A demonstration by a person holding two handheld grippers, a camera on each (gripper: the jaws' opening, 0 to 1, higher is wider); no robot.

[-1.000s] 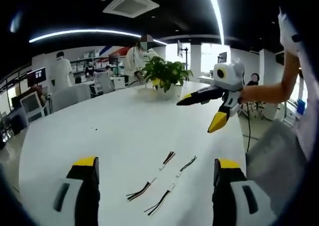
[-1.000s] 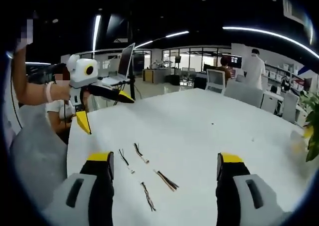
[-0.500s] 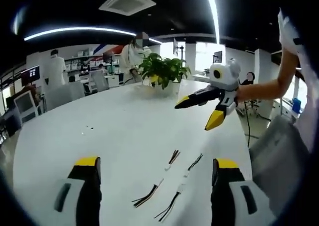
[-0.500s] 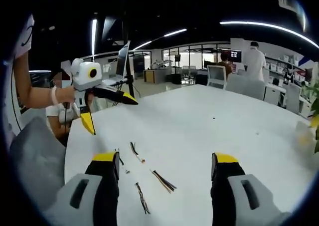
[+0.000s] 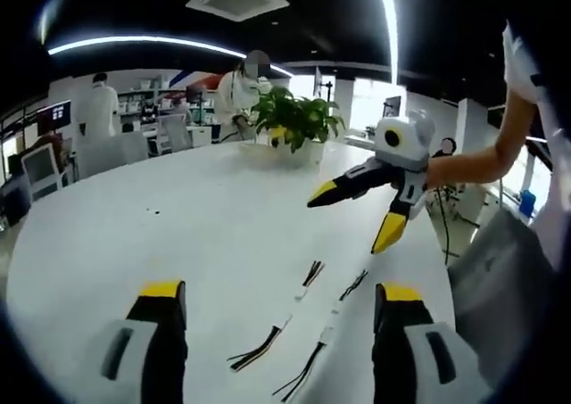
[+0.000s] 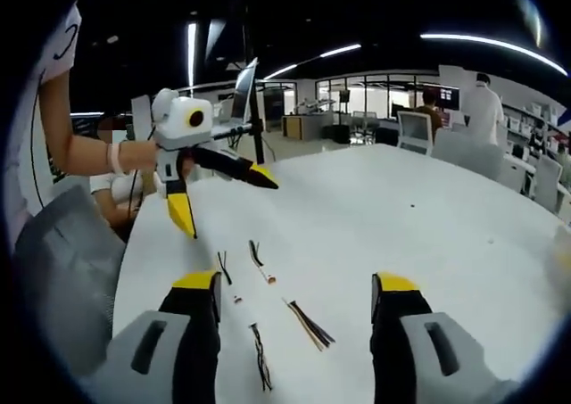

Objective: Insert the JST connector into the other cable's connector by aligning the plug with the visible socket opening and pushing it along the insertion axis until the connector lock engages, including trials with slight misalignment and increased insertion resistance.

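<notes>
Two thin black-wired cable runs lie side by side on the white table (image 5: 134,234). The left run (image 5: 284,315) and the right run (image 5: 328,328) each carry small white JST connectors near the middle. My left gripper (image 5: 280,293) hovers open just short of them, nothing between its yellow-tipped fingers. My right gripper (image 5: 355,215) hangs open above the cables' far end, held by a hand. In the right gripper view the same cables (image 6: 268,277) lie between and beyond my right gripper (image 6: 295,284), which is open. My left gripper (image 6: 224,202) floats open over them.
A potted plant (image 5: 290,127) stands at the far side of the table. Office chairs (image 6: 419,132), desks and people in white coats lie beyond it. The table edge (image 6: 125,270) runs close beside the cables, with a grey chair back (image 6: 62,270) next to it.
Both cameras have shifted slightly, bringing the cables a little nearer in each view. The cables lie where they were. Both grippers stay open and empty.
</notes>
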